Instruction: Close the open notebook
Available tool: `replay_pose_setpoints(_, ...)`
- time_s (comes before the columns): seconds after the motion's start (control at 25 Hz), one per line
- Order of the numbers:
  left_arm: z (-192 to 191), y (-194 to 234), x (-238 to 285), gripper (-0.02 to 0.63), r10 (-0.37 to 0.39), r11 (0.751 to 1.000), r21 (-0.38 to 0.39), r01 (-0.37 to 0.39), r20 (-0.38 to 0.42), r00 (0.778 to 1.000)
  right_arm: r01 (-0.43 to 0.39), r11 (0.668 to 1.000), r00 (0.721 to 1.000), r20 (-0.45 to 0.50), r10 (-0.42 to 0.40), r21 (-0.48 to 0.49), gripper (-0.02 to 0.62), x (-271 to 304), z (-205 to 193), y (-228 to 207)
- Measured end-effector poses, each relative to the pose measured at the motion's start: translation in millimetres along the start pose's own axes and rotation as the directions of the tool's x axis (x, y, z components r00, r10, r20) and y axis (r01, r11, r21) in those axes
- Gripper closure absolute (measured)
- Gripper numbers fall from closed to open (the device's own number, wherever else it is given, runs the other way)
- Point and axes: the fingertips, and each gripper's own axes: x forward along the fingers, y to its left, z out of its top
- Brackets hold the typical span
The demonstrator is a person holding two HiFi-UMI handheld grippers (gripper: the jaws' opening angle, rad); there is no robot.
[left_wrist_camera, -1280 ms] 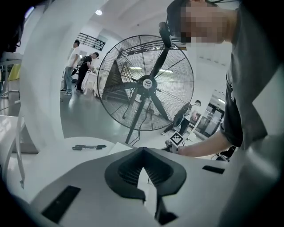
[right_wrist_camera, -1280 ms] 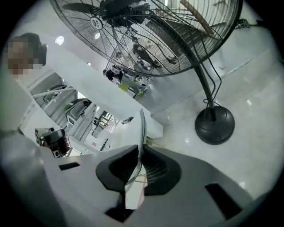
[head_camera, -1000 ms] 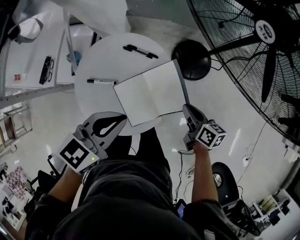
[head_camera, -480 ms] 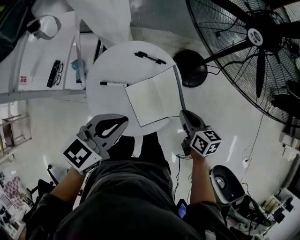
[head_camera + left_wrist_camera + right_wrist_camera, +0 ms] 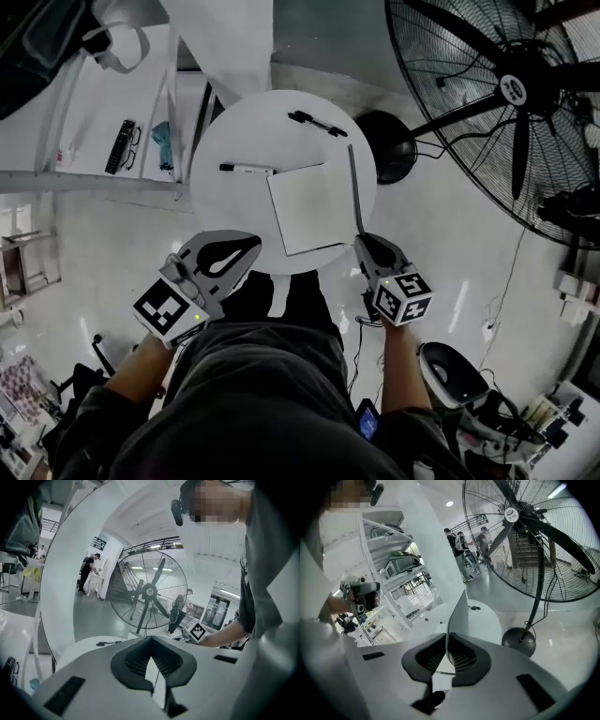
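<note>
A notebook (image 5: 305, 206) lies open on the round white table (image 5: 244, 131), its blank left page flat. Its right cover (image 5: 354, 192) stands upright, edge-on in the head view. My right gripper (image 5: 361, 239) is shut on that cover's near corner. In the right gripper view the cover (image 5: 458, 613) rises straight from between the pads of the right gripper (image 5: 447, 641). My left gripper (image 5: 251, 244) hovers at the table's near left edge, jaws together and holding nothing. The left gripper (image 5: 151, 641) view looks across the table.
One black marker (image 5: 246, 170) lies just left of the notebook and another pen (image 5: 317, 123) sits at the far side. A big floor fan (image 5: 511, 94) with a round base (image 5: 389, 150) stands right of the table. White shelving (image 5: 125, 145) is on the left.
The right cover has swung from lying flat to standing upright, with the right gripper still shut on it and rolled along. Both grippers have risen, and the left has drifted a little.
</note>
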Motion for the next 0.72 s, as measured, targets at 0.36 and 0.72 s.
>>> replay_pose_setpoints(0.36, -6.2, 15.8, -30.6, 0.592, 0.028, 0.999, -0.035, -0.027, 0.016, 0.999, -0.047, 0.993, 0.995, -0.087, 0.038, -0.104, 0.554, 19.2, -11.3, 43.2)
replay_pose_setpoints(0.72, -17.4, 38.3, -55.6, 0.592, 0.07, 0.995, -0.071, -0.068, 0.027, 0.997, -0.137, 0.971, 0.972, -0.213, 0.095, -0.195, 0.552, 54.6, -37.8, 83.4)
